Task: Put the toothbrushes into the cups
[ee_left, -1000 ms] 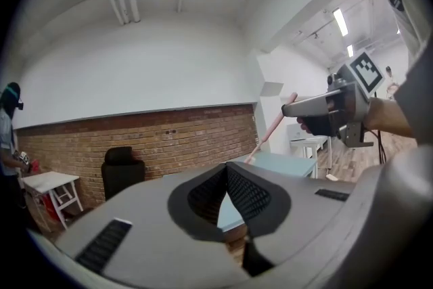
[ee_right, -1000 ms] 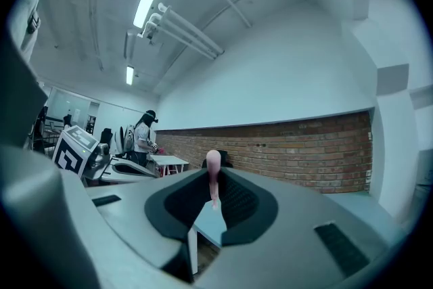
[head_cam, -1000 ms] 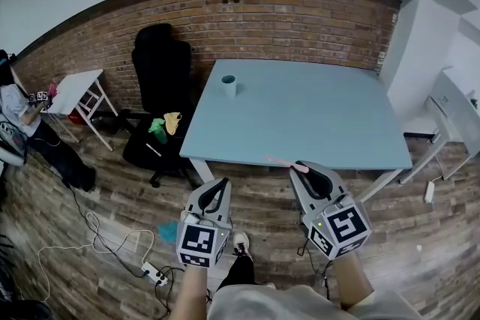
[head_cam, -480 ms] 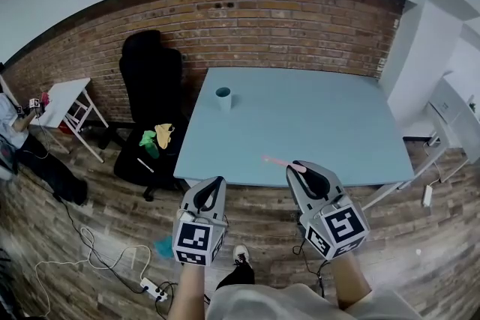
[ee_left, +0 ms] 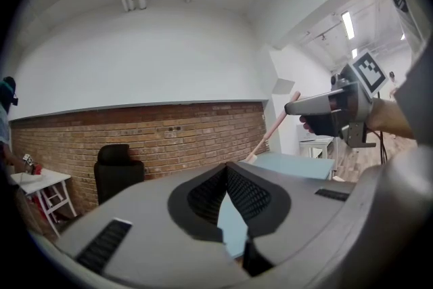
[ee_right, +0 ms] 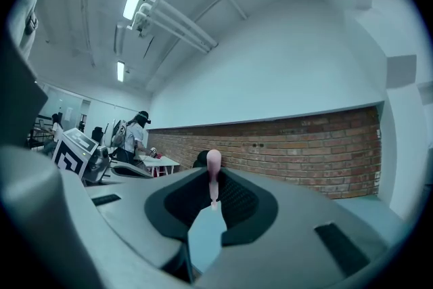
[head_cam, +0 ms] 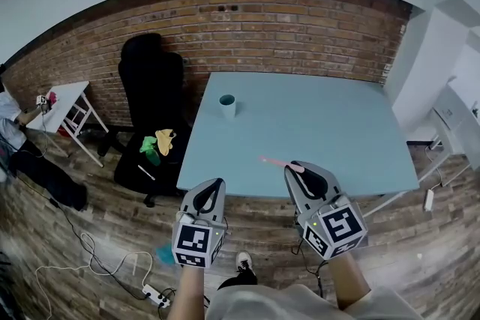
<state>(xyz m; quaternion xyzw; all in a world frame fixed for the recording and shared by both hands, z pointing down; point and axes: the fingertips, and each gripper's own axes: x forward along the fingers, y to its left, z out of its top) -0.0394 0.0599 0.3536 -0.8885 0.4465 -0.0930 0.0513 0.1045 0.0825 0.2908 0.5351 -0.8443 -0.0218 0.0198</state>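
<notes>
Right jaws: pressed onto the shaft of a pink toothbrush (ee_right: 214, 162); its rounded end sticks out past the tips of the right gripper (head_cam: 303, 170).
Left jaws: the tips of the left gripper (ee_left: 226, 172) are pressed together with nothing between them (only the table top shows through the slot below the tips).
Toothbrush position: in the head view it is in the air above the near edge of the table (head_cam: 337, 131), pointing forward and to the left, and touches nothing but the jaws.
Grippers: both are held side by side at the near side of the table, the left one off its edge and above the floor.
Cup: one pale cup (head_cam: 227, 105) with a dark teal inside stands upright near the far left corner of the table, well apart from the toothbrush.
Cup contents: no handle rises from it, so I judge it empty.
Other items: I see no second cup and no second toothbrush.
Done: the brush is picked up.
Left: the carry across to the cup and the drop into it, so the task looks to be at an early stage.
</notes>
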